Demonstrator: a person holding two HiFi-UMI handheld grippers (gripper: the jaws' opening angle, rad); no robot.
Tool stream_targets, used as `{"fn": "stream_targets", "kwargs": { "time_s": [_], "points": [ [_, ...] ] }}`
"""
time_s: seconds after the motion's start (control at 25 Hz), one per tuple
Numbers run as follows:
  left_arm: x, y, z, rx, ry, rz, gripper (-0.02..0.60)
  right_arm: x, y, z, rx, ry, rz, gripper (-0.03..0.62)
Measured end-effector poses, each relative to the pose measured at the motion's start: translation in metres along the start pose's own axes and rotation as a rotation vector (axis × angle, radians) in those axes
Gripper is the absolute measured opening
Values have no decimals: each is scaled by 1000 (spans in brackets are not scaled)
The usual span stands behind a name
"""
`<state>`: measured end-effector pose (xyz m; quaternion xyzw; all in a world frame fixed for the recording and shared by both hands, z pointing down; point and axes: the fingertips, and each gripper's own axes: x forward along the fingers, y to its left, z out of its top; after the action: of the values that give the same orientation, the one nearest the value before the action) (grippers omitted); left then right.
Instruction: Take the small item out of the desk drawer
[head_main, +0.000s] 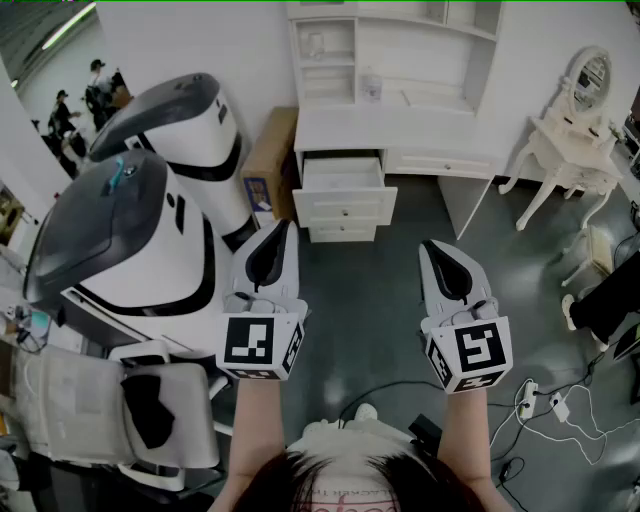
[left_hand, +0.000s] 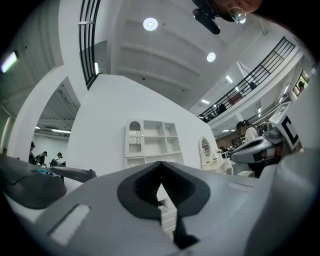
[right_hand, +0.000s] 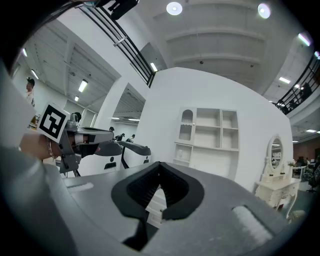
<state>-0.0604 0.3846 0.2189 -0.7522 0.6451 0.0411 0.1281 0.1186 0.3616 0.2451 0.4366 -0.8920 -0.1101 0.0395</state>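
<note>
The open desk drawer (head_main: 343, 172) sat too far off and too small to tell what lay inside, the left gripper (left_hand: 161, 164), jaws together, blocked all but a sliver of the drawers in its own view, and both forearms (head_main: 258, 440) ran off the head view's bottom edge.

Head view steeply down; gripper views forward, sharing distant desk (head_main: 400, 126).
</note>
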Motion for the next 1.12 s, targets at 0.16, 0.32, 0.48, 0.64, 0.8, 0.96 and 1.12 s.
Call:
{"fn": "stream_targets", "kwargs": {
  "time_s": [0.16, 0.32, 0.48, 0.64, 0.8, 0.96, 1.12],
  "points": [
    [9, -11, -1, -9, -2, 30, -2, -3, -20, -9, 19, 15, 5, 0],
    [15, -22, -3, 6, -2, 29, 0, -6, -34, -16, 29, 17, 10, 0],
    [22, -29, -6, 19, 6, 28, 0, -4, -42, -18, 64, -21, 19, 0],
    [35, -28, -5, 28, 10, 36, 0, 7, -53, -16, 51, -16, 30, 0],
    [53, -22, -3, 45, 19, 36, -2, 24, -64, -14, 41, 8, 46, 1],
    [73, -14, -2, 72, 30, 20, 9, 43, -78, -14, 59, 26, 46, 1],
    [88, -2, -8, 65, 45, 28, 11, 58, -90, -10, 79, 26, 22, 1]
  ]
}}
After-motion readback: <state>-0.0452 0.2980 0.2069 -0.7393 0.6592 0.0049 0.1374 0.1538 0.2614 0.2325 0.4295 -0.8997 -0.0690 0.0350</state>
